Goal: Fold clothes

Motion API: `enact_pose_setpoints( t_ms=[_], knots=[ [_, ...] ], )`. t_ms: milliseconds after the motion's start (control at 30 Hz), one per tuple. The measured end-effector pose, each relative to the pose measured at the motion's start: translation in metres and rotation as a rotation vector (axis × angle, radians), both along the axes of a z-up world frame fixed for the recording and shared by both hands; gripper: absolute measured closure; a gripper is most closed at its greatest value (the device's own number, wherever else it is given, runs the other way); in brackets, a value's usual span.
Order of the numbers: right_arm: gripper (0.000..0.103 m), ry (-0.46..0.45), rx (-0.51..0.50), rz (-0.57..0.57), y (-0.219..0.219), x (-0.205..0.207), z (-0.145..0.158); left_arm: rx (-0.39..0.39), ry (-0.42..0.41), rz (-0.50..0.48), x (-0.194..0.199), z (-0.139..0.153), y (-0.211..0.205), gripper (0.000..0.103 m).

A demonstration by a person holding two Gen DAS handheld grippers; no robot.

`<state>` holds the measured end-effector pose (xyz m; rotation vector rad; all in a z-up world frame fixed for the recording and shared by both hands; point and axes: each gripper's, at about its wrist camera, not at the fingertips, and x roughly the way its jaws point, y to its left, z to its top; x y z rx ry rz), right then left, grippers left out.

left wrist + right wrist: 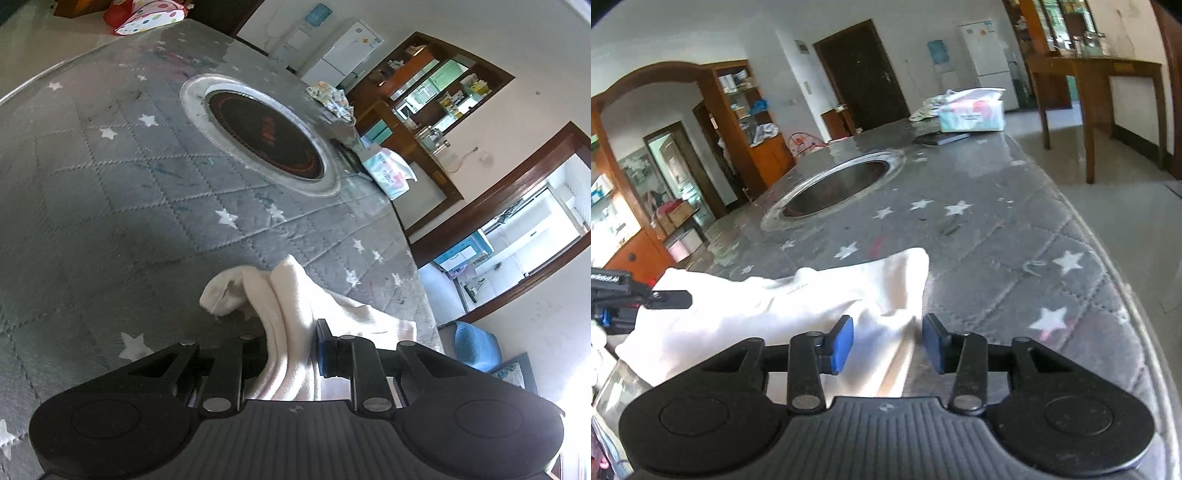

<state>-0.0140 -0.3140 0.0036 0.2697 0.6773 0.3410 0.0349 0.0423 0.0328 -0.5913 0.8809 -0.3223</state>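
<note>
A white garment lies bunched near the front edge of a round table under a grey quilted cover with white stars. In the left wrist view my left gripper is shut on a thick fold of it, and the cloth hides the left pad. In the right wrist view the garment spreads to the left. My right gripper stands open over its near corner, its blue pads apart with cloth between them and a gap at the right pad. One finger of the left gripper shows at the far left.
A round recessed cooktop with a metal rim sits in the table's middle. At the far edge are a tissue pack, a dark flat object and a patterned cloth. The table's rim curves close on the right.
</note>
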Motion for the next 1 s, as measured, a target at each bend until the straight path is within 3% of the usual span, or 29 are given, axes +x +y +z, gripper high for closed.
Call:
enact_pose_setpoints(
  t_ms=[67,100,267,433,800,1000],
  knots=[
    [0.09,0.006,0.01,0.019,0.003,-0.001,0.002,0.005,0.007,0.001,0.001,-0.002,-0.001,0.081],
    [0.092,0.003,0.012,0.019,0.004,-0.001,0.003,0.004,0.005,-0.002,0.001,-0.001,-0.002,0.082],
    [0.093,-0.042,0.01,0.017,0.004,-0.008,0.019,0.001,-0.021,-0.032,0.001,0.011,-0.009,0.082],
    [0.093,-0.146,-0.048,0.001,-0.005,-0.014,0.06,-0.014,-0.061,-0.072,0.007,0.029,-0.029,0.082],
    [0.093,-0.258,-0.149,-0.128,-0.053,-0.003,0.113,-0.057,-0.127,-0.145,0.041,0.065,-0.085,0.082],
    [0.093,-0.217,-0.191,-0.164,-0.076,0.006,0.106,-0.104,-0.044,-0.167,0.057,0.051,-0.105,0.082]
  ],
)
